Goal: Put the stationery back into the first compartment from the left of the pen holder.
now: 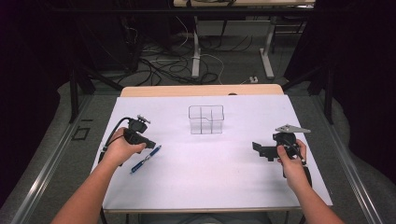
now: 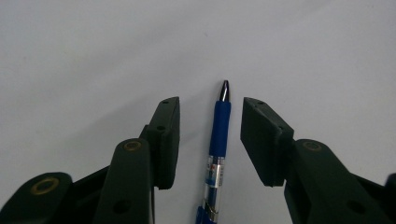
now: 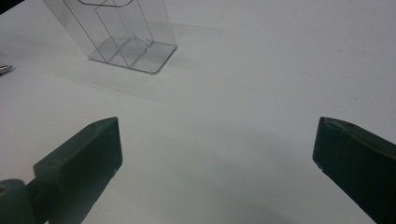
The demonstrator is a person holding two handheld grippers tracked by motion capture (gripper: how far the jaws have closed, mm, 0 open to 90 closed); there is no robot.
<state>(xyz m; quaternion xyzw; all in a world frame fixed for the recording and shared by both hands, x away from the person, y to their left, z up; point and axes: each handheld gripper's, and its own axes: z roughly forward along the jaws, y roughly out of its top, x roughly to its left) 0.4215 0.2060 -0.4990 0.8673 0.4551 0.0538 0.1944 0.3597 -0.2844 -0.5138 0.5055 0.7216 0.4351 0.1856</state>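
Note:
A blue pen [image 2: 219,135] with a clear barrel lies flat on the white sheet, its metal tip pointing away in the left gripper view. My left gripper [image 2: 211,101] stands open astride the pen's tip end, with a gap between the pen and each jaw. From above, the pen [image 1: 146,158] runs diagonally under the left gripper [image 1: 150,143]. A clear plastic holder [image 1: 206,119] with several compartments stands upright and empty at the table's middle back. My right gripper [image 1: 261,150] rests at the right, wide open [image 3: 217,123] and holding nothing, aimed toward the holder [image 3: 126,37].
A white sheet [image 1: 210,172] covers the wooden table [image 1: 201,90]. Bare sheet lies between the two grippers and in front of the holder. Beyond the table are floor cables and table legs [image 1: 196,56].

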